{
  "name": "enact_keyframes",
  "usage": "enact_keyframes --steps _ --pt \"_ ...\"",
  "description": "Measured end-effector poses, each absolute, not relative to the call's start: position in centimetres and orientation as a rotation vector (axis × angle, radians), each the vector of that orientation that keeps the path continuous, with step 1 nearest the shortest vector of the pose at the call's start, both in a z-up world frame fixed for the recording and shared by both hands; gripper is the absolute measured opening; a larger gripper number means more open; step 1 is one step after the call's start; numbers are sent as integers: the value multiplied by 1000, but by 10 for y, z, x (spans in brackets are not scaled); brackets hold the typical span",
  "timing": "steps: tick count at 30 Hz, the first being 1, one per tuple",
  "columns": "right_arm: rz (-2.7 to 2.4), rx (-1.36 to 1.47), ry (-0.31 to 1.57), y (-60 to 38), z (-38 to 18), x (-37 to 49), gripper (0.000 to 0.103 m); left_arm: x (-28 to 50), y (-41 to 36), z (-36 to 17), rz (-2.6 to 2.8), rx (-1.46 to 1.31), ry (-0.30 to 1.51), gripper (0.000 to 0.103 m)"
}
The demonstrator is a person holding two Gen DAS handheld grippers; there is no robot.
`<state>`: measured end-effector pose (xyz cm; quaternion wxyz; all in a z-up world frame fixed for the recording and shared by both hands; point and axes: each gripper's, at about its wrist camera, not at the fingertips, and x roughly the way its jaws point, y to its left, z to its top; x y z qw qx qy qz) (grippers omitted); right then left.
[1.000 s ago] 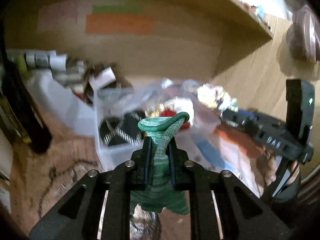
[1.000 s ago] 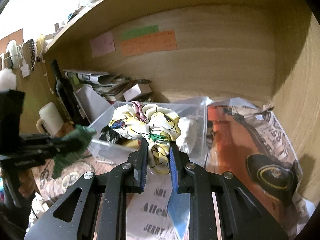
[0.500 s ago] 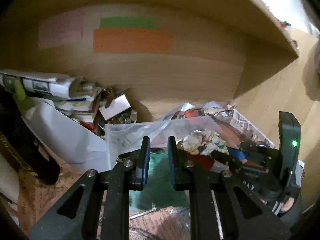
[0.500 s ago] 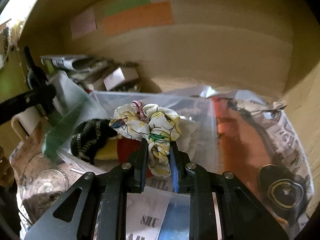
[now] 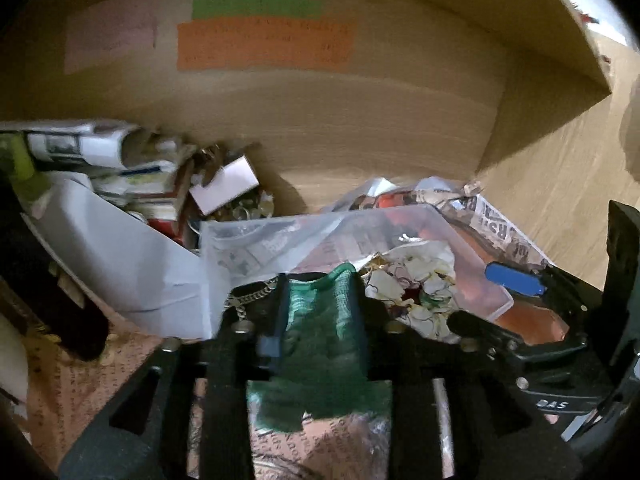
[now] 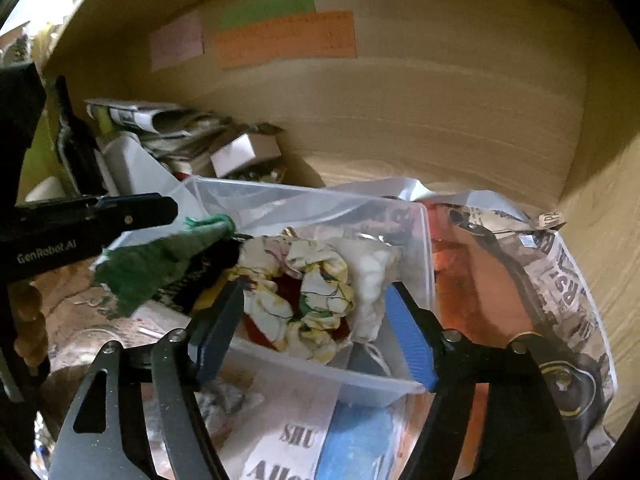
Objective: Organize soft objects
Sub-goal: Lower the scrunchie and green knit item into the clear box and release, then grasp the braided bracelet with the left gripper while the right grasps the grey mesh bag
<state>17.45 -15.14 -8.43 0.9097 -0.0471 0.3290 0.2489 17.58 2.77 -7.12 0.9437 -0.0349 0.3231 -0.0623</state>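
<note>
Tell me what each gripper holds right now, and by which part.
The left gripper pinches the green knitted cloth near one end. The right gripper is open, holding nothing; the yellow floral fabric scrunchie lies in the clear plastic bin.

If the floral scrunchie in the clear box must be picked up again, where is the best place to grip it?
Probably the floral scrunchie is best pinched across its near, bunched band, coming from above the clear box through the open top. It lies as a loose ring with a red item in its hole; the open right claw already straddles it.
</note>
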Motion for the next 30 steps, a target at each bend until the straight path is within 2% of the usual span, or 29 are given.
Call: enact_keyframes --steps 2,4,6,9,16,24,25,28,30 --pt "535 -83 666 -152 -80 165 84 162 29 -64 -116 -60 622 58" --pt "559 -78 661 -151 -77 156 84 150 31 -59 -113 -51 597 70" --pt "582 -77 667 -147 -78 149 84 136 33 -56 -111 -38 584 77" --pt "615 -67 684 -140 -82 141 87 118 39 -57 -99 -27 583 98" --pt "677 -51 779 -119 -110 131 88 94 53 -82 -85 -29 665 100" --pt "694 -106 912 -95 -145 130 87 87 54 -134 -102 -19 827 100" --pt "693 -111 916 -94 -147 130 85 86 54 -139 -109 -27 841 100" --pt "695 -119 926 -94 -150 128 69 85 52 -152 -131 -45 881 100" --pt "696 -114 913 -95 -149 126 63 82 49 -159 -142 -41 897 100"
